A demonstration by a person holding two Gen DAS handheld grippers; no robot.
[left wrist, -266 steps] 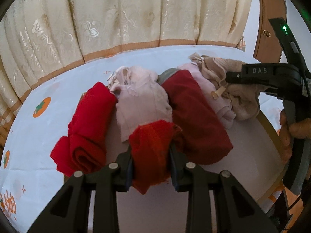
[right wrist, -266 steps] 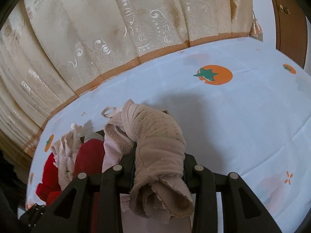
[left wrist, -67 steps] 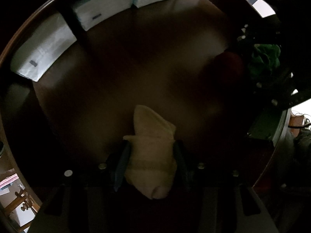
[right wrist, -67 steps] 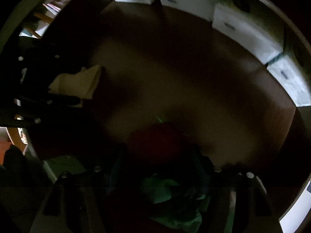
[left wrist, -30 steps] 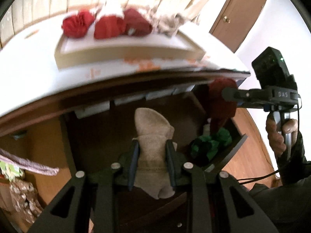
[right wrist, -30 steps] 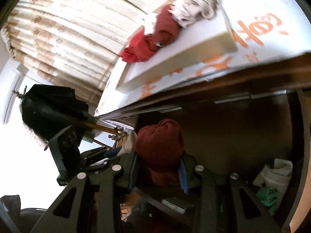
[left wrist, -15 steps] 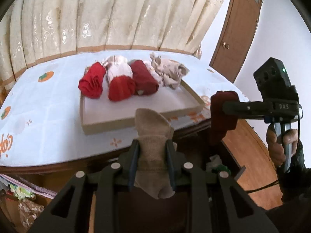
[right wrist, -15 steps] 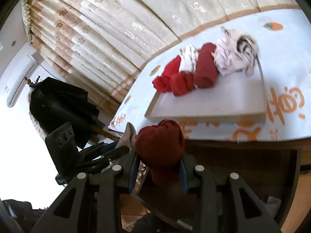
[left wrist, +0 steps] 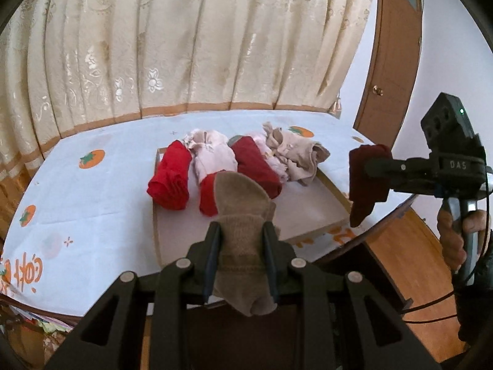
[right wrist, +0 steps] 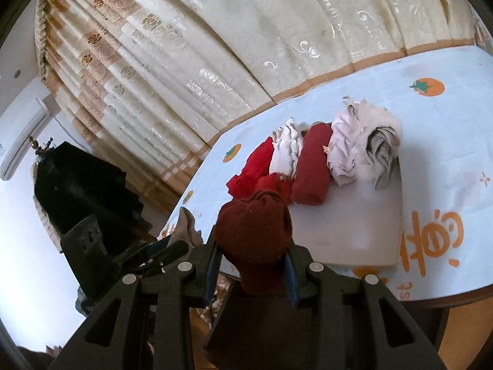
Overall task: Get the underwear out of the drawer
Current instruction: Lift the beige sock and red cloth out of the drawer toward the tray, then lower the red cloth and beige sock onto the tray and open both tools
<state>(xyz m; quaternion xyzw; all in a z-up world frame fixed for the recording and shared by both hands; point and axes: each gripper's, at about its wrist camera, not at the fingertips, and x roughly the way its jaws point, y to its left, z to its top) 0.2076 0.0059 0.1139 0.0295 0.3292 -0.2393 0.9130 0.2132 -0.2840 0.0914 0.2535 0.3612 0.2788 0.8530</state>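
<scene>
My left gripper (left wrist: 242,234) is shut on a rolled beige garment (left wrist: 243,212), held in the air above the near edge of the table. My right gripper (right wrist: 252,256) is shut on a rolled dark red garment (right wrist: 252,231); in the left wrist view that dark red garment (left wrist: 366,182) hangs at the right, beside the tray's corner. On the flat tray (left wrist: 311,212) lie several rolled pieces: a bright red roll (left wrist: 171,175), a pale pink one (left wrist: 212,157), a maroon roll (left wrist: 255,163) and a crumpled beige piece (left wrist: 299,154). The drawer is hidden below both grippers.
The table wears a white cloth with orange fruit prints (left wrist: 92,158). A cream curtain (left wrist: 185,46) hangs behind it and a wooden door (left wrist: 388,61) stands at the right. A person's hand (left wrist: 456,234) grips the right tool's handle. A dark coat (right wrist: 83,185) hangs at the left.
Both grippers have risen out of the dark drawer space to above the tabletop, each carrying its garment. The tray with the rolled pieces now lies in front of and below them.
</scene>
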